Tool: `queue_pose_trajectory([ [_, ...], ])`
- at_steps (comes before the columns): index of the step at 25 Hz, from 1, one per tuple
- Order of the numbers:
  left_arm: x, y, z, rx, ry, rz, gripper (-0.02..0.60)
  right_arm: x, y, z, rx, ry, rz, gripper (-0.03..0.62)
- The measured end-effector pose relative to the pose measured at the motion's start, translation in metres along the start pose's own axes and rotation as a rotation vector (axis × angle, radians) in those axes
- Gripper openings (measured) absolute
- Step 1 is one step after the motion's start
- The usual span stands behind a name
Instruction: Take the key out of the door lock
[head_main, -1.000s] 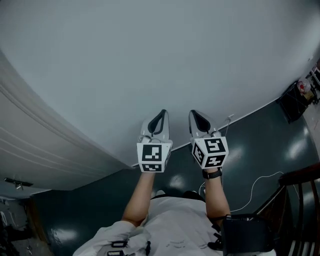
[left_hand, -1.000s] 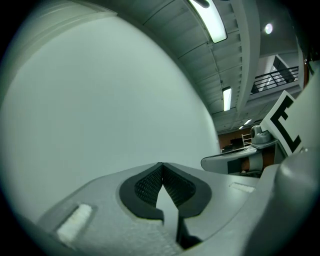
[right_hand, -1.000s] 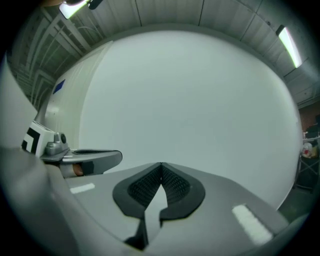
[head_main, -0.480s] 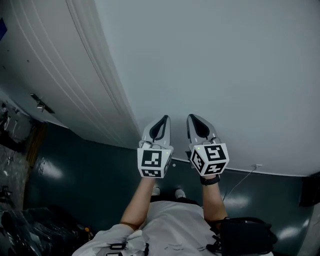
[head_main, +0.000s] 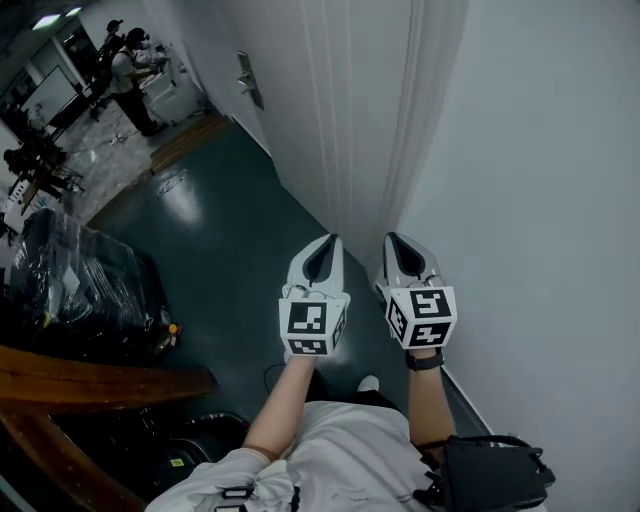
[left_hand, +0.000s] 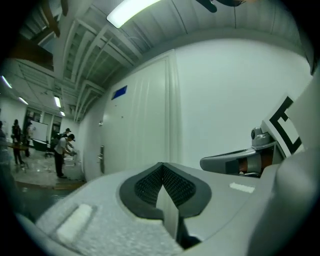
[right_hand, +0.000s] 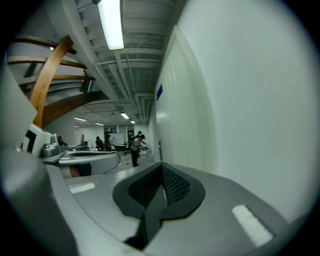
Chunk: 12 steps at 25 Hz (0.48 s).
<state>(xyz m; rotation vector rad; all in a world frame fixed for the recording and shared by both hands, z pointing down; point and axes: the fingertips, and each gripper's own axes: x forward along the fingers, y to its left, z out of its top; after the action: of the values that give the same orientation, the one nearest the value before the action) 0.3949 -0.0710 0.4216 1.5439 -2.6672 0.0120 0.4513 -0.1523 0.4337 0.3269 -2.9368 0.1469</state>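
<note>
A white door (head_main: 300, 90) stands ahead on the left of the wall corner, with a metal handle and lock plate (head_main: 247, 80) far up the corridor. The handle (left_hand: 101, 155) is small in the left gripper view and the handle (right_hand: 159, 148) is smaller still in the right gripper view. I cannot make out a key at this distance. My left gripper (head_main: 322, 248) and right gripper (head_main: 399, 246) are held side by side at mid-height, both shut and empty, well short of the handle. The left gripper (left_hand: 163, 172) and right gripper (right_hand: 161, 175) show their pads pressed together.
A plain white wall (head_main: 540, 200) runs along the right. Dark green floor (head_main: 220, 220) leads up the corridor. A black wrapped bundle (head_main: 80, 290) and a wooden rail (head_main: 100, 385) lie at the left. People (head_main: 125, 65) stand by equipment at the far end.
The head view has swung from the bare wall and floor round to the door and corridor. Both grippers keep their side-by-side place and stay shut.
</note>
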Motion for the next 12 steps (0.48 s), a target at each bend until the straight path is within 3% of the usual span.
queue_pose_trajectory([
  [5, -0.062, 0.109, 0.017, 0.053, -0.033, 0.197, 0.0, 0.062, 0.121, 0.017, 0.034, -0.007, 0.251, 0.0],
  [8, -0.096, 0.181, 0.026, 0.04, -0.049, 0.309, 0.0, 0.096, 0.201, 0.028, 0.076, -0.012, 0.42, 0.0],
  [12, -0.138, 0.262, 0.034, 0.026, -0.052, 0.409, 0.0, 0.125, 0.294, 0.037, 0.04, -0.006, 0.558, 0.0],
])
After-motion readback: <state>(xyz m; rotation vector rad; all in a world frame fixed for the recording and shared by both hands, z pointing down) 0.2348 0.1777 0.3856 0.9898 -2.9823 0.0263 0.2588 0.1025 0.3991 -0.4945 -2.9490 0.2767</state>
